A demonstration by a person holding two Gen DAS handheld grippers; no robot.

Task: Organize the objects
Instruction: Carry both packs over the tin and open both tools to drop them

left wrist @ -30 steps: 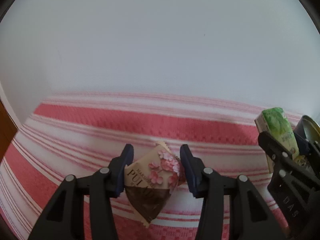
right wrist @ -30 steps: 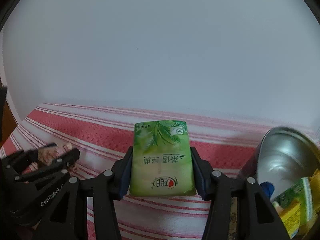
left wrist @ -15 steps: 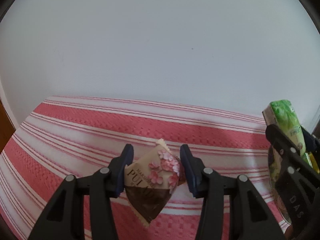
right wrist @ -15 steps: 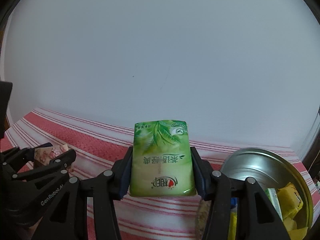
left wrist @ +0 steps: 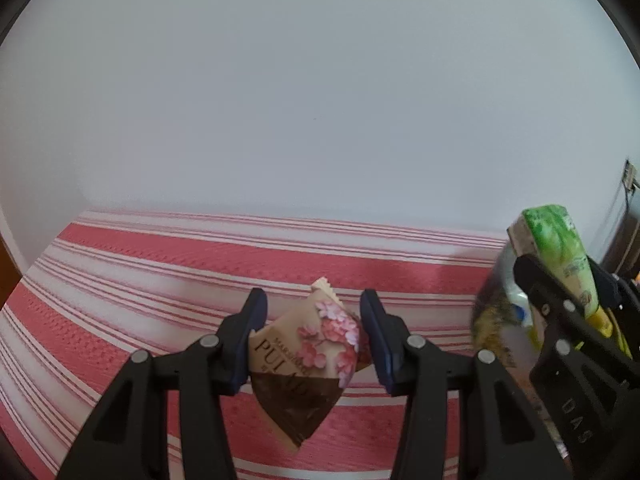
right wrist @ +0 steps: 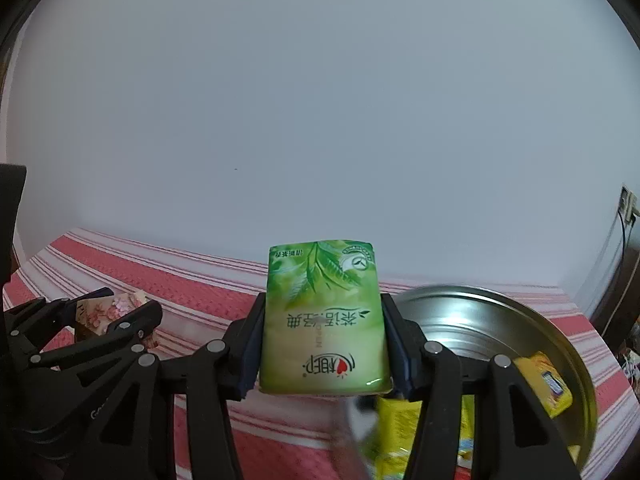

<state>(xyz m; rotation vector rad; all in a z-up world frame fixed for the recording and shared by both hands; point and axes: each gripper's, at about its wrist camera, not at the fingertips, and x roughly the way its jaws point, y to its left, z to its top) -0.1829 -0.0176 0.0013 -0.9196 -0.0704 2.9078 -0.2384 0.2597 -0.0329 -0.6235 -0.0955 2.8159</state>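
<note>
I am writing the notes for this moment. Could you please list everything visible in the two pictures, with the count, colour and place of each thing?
green tissue pack: 1, green, between the right gripper's fingers
snack packet: 1, beige and brown with pink flowers, between the left gripper's fingers
metal tin: 1, silver, on the cloth at right
yellow packets: several, yellow, inside the tin
striped cloth: 1, red and white, under everything
wall: 1, white, behind
left gripper: 1, black
right gripper: 1, black
</note>
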